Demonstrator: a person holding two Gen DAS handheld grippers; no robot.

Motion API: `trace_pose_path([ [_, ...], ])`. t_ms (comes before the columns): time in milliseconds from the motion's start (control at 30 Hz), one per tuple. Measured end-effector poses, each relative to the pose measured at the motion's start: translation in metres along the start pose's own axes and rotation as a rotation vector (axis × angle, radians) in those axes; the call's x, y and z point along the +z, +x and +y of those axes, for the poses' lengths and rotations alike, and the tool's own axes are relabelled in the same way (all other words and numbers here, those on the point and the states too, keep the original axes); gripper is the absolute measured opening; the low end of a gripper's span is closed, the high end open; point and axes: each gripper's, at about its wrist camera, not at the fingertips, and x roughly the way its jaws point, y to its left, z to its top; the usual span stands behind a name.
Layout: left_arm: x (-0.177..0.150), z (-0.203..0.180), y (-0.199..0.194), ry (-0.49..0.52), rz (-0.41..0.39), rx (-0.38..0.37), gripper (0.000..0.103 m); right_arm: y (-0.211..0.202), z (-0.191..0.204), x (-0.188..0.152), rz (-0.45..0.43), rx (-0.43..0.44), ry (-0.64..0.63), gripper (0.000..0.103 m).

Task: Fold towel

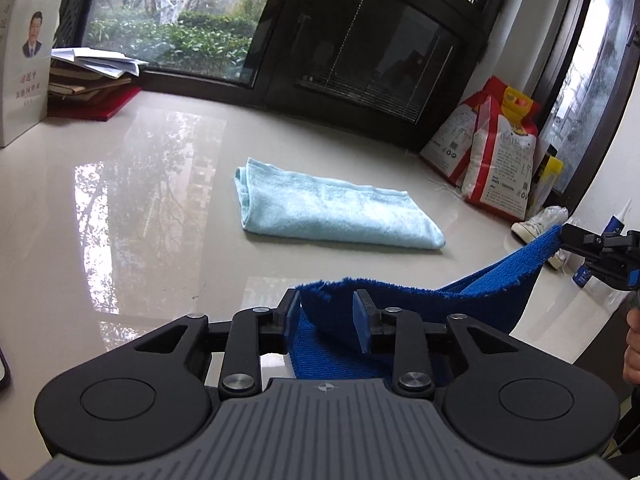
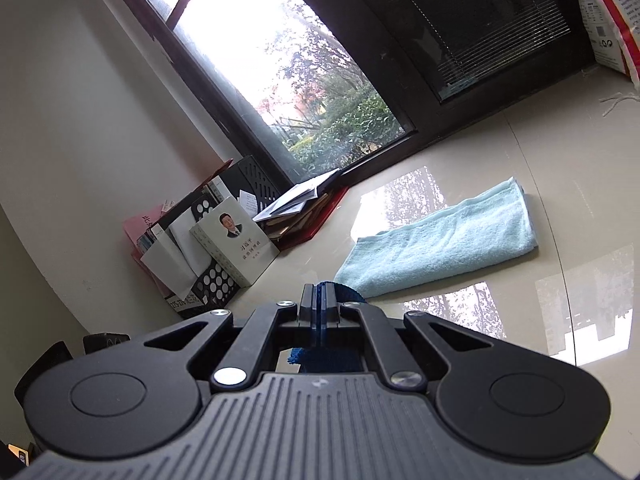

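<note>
Right hand-held gripper: clamped on the blue towel's corner, keeping it stretched.
Left hand-held gripper: jaws apart, towel edge lying loose between them (probably regripping).
Light-blue towel: folded on desk.

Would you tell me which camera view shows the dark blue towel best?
The left wrist view: the dark blue towel stretches from the left gripper to the right gripper. The right wrist view shows only scraps of it at the closed jaws.

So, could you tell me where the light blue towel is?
The light blue towel lies folded mid-table, beyond the dark blue towel, left of the bags.
</note>
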Motion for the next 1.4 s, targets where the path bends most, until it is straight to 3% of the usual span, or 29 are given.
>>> trace_pose_path([
  [133,0.000,0.003,0.005,-0.057,0.024,-0.045,0.041,0.000,-0.003,-0.011,0.043,0.007,0.018,0.002],
  [400,-0.001,-0.005,0.021,-0.091,0.068,-0.062,0.043,-0.004,0.002,-0.029,0.111,0.027,0.008,0.002],
  [633,-0.003,-0.009,0.033,-0.160,0.098,-0.103,0.043,-0.020,-0.003,-0.041,0.167,-0.001,-0.001,0.002],
  [1000,-0.015,-0.011,0.044,-0.220,0.118,-0.074,0.043,-0.037,-0.013,-0.051,0.187,-0.043,0.004,0.002],
  [1167,-0.015,-0.014,0.037,-0.158,0.087,-0.031,0.043,-0.040,-0.020,-0.051,0.184,-0.058,0.009,0.002],
  [1300,-0.012,-0.017,0.041,-0.057,0.111,-0.031,0.043,-0.039,-0.023,-0.049,0.186,-0.060,0.010,0.002],
  [1400,-0.011,-0.014,0.046,-0.029,0.138,-0.042,0.049,-0.041,-0.024,-0.049,0.184,-0.058,0.018,0.002],
])
